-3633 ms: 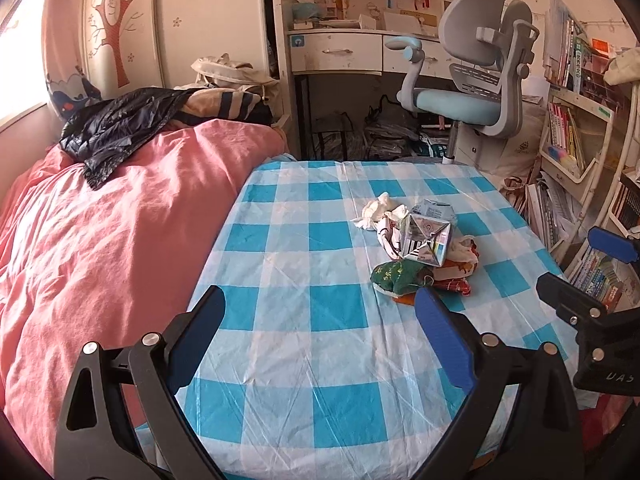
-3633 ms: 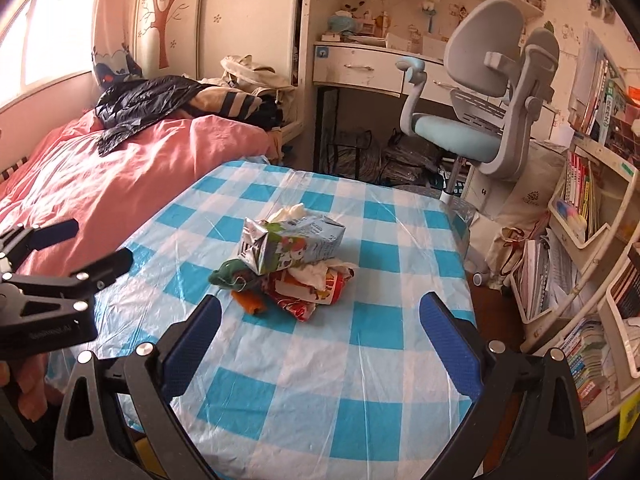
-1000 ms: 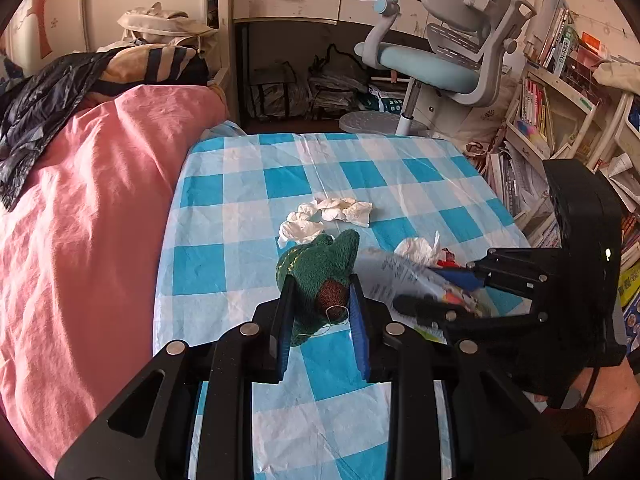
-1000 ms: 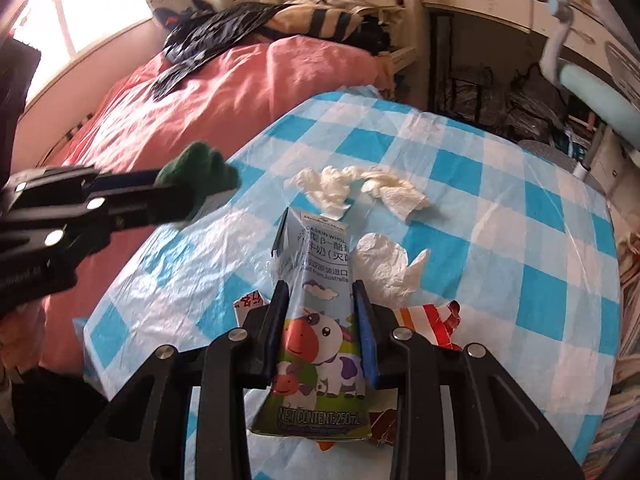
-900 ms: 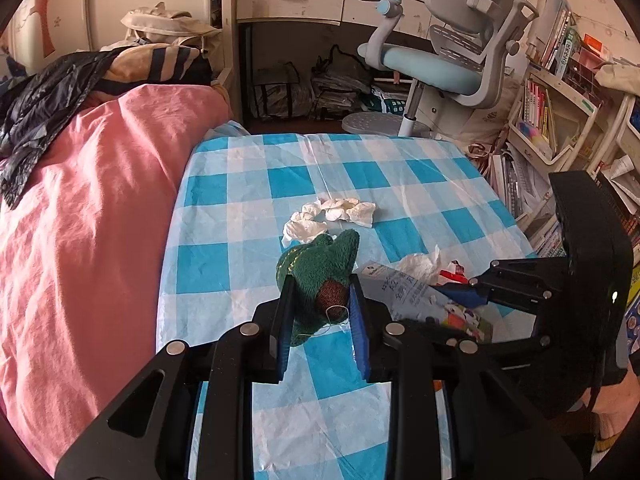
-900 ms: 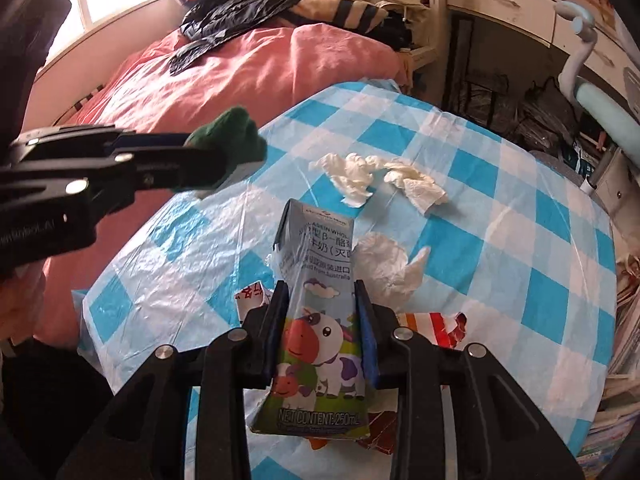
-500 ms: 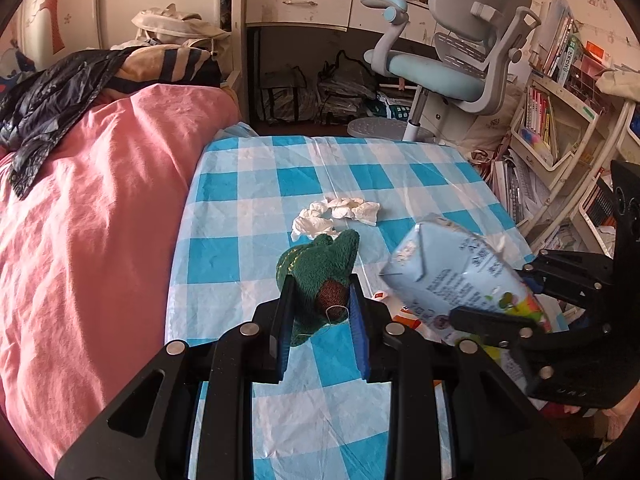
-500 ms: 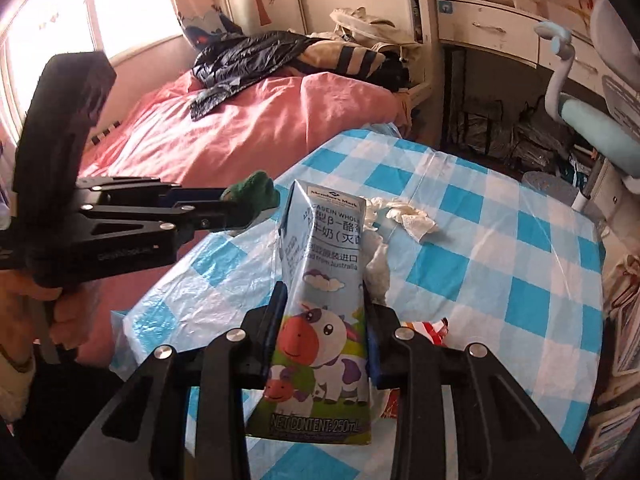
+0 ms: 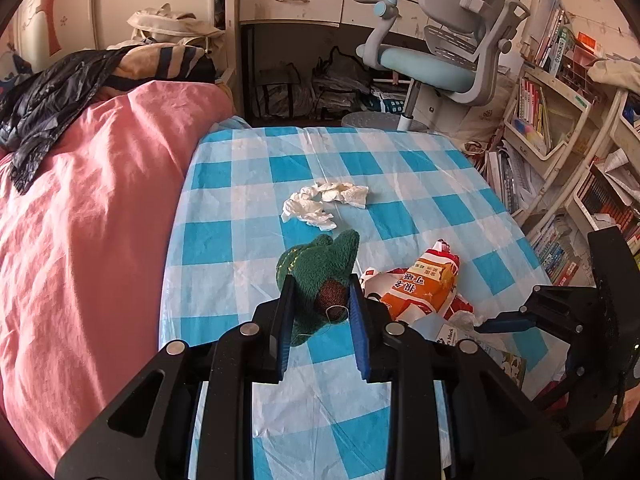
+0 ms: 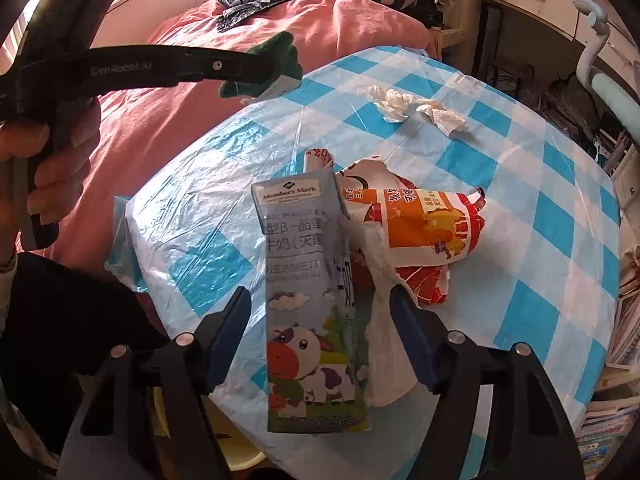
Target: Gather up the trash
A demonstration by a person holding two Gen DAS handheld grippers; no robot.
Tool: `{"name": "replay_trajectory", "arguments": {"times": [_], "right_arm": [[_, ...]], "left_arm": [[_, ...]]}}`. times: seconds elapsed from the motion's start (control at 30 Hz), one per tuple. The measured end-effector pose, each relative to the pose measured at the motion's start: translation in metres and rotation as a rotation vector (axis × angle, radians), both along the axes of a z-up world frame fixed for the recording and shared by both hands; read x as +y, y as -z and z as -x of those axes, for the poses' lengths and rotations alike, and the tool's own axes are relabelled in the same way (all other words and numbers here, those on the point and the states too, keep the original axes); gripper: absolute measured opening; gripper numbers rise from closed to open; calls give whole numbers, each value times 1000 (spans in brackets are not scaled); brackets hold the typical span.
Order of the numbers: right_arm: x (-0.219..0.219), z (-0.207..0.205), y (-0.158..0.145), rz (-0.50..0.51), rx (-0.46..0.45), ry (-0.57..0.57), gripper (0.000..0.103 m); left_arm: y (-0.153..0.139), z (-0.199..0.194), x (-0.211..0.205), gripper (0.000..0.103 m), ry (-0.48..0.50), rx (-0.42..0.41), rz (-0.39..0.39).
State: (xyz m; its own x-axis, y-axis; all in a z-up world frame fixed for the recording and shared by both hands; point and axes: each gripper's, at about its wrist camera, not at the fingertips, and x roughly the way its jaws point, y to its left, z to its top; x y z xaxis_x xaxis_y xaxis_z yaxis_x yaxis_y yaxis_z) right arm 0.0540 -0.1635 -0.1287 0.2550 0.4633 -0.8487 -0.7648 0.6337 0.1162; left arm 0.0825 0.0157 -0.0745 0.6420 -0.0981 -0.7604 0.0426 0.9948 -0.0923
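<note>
Our left gripper (image 9: 320, 312) grips the green rag (image 9: 318, 270); our right gripper's (image 10: 320, 332) jaws gape around the carton (image 10: 312, 300), which we should let fall clear near the counter's (image 10: 520, 240) front edge.

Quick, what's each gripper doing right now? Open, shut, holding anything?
Left gripper: shut on the green knitted item.
Right gripper: open; the milk carton sits between its fingers, ungripped.

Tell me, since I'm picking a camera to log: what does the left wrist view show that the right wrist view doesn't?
Left only: the desk chair whole and the bookshelves. Right only: the milk carton's cow print between the right gripper's open jaws. Both: the green knitted item clamped in the left gripper, white tissues, orange wrapper.
</note>
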Motion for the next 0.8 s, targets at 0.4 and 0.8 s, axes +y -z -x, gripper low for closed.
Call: {"name": "replay_trajectory", "arguments": {"times": [0.4, 0.8], "right_arm": [[16, 18, -6, 82, -114, -19, 40], [41, 41, -2, 90, -170, -93, 51]], "left_arm": [[-1, 8, -1, 24, 8, -3, 0], [-2, 15, -2, 24, 14, -3, 4]]}}
